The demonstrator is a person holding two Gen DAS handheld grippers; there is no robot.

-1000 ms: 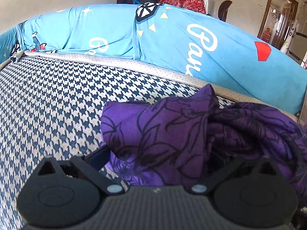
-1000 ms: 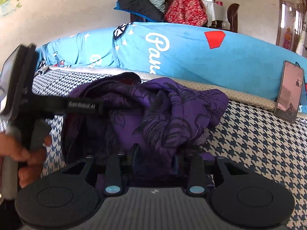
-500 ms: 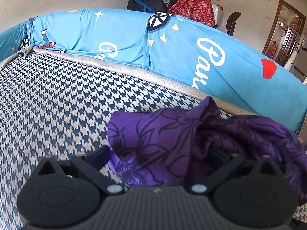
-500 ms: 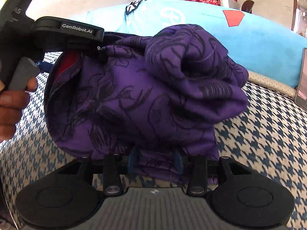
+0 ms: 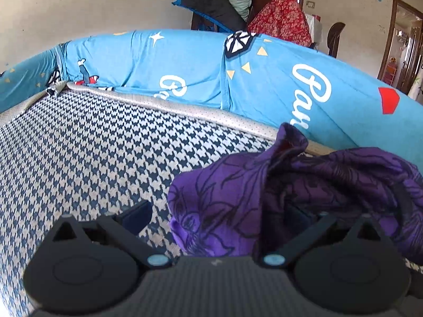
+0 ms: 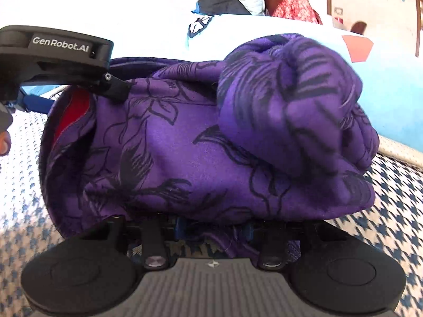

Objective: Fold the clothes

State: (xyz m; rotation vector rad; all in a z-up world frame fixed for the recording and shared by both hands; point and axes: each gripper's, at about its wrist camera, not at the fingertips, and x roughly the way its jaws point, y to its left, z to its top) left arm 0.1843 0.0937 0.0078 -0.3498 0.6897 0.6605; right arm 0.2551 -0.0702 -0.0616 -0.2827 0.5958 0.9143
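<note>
A crumpled purple garment [image 5: 238, 185] with a black flower print lies bunched on the houndstooth bed [image 5: 92, 158]. My left gripper [image 5: 219, 208] stands wide open. Its left finger [image 5: 137, 214] is bare over the bed and the cloth drapes over the right one. In the right wrist view the garment [image 6: 198, 145] fills the middle, with a red lining at its left edge. My right gripper [image 6: 214, 227] sits under the bundle with its blue fingers [image 6: 180, 228] partly apart. A loose fold hangs between them, beside bare bed. The left gripper's black housing [image 6: 55, 52] reaches into the cloth from the upper left.
A long blue printed cushion [image 5: 185, 79] runs along the far side of the bed. Behind it is a pile of dark, pale and red clothes [image 5: 224, 2]. A doorway [image 5: 404, 39] is at the far right. A hand [image 6: 4, 140] shows at the left edge.
The right gripper has come down and closer to the garment, which now fills its view, and its fingers stand slightly wider. In the left view the cloth has shifted right off the left finger.
</note>
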